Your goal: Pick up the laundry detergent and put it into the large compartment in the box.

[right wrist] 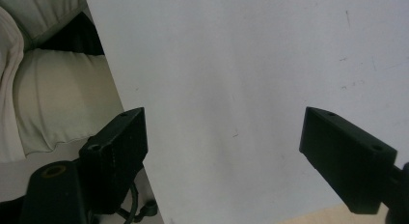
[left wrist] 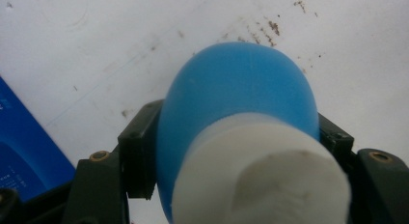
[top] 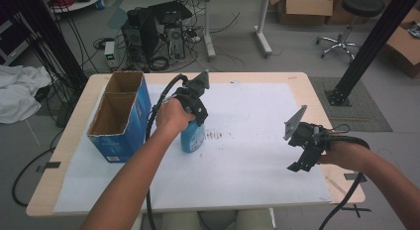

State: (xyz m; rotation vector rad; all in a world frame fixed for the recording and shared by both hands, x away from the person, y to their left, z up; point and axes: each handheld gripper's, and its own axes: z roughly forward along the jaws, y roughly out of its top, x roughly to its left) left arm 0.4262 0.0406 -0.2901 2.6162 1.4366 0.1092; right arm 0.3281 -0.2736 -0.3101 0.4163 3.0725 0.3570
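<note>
Left tongs (left wrist: pixel 231 151), low in frame, clamp the blue bottle (left wrist: pixel 236 113) on its rounded shoulder; that curve could let it slip. Right tongs (right wrist: pixel 226 151) gape, empty.

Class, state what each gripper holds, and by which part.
Left gripper clamps the blue bottle by its sides, below the white cap. Right gripper holds nothing.

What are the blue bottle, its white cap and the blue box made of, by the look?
Blue bottle: likely plastic, smooth matte skin with a faint mould seam. White cap: probably plastic too, dull and slightly translucent. Blue box: cardboard, printed glossy blue outside, raw brown inside with a divider. Left gripper is clamped on the bottle.
</note>
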